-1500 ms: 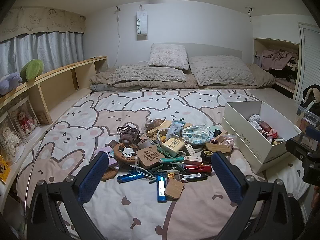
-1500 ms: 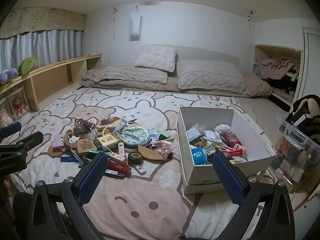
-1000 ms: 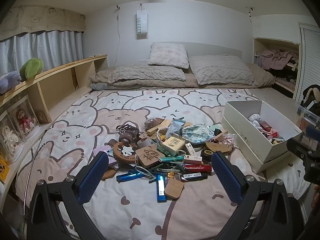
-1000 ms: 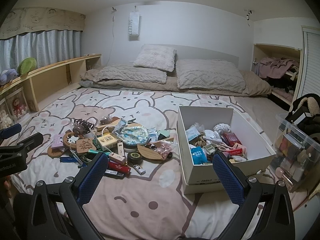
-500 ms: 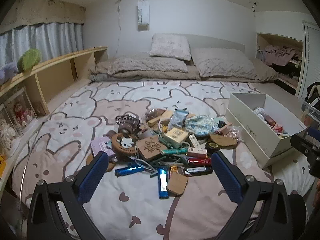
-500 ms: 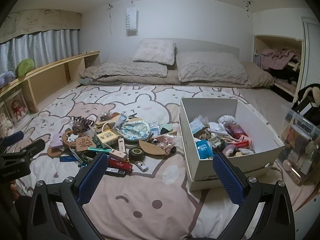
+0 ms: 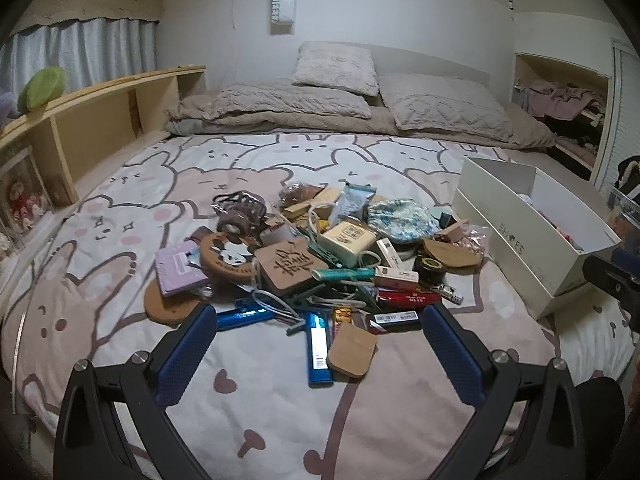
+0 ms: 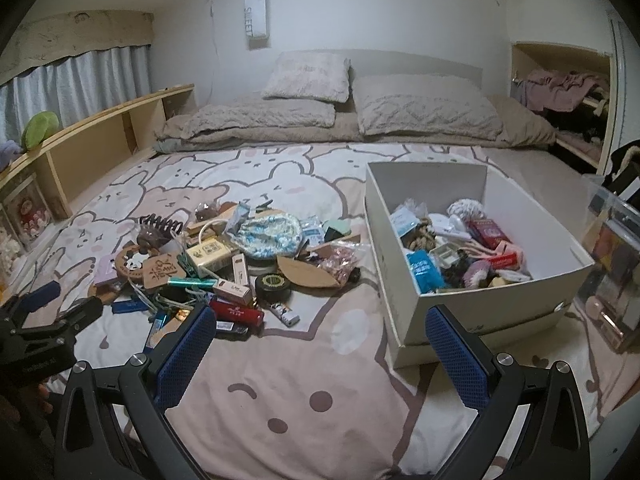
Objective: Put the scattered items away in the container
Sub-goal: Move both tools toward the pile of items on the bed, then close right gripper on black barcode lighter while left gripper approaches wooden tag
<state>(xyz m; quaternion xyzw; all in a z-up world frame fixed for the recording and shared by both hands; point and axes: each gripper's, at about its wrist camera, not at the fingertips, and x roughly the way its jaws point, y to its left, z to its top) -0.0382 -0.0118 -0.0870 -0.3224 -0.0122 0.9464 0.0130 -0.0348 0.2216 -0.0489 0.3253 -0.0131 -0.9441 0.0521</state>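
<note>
Two claws were in view, both spread wide and holding nothing. My left claw point(image 7: 320, 336) hung low over the near edge of the scattered items point(image 7: 320, 256), which lay heaped on the bed point(image 7: 120, 200). My right claw point(image 8: 320, 336) hung over bare bedspread between the heap and the white box point(image 8: 500, 300), which stood to the right of the pile, already partly filled.

Nearest the left claw lay a blue lighter point(image 7: 319, 346), touching a small tan card point(image 7: 352, 350). In my judgement the lighter was light, rigid and smooth, so it was best pinched across its narrow sides at mid-length. The card looked thin and flat, likely hard to lift cleanly off soft bedding. The white cable point(image 7: 276, 306) tangled nearby risked dragging neighbours along.
</note>
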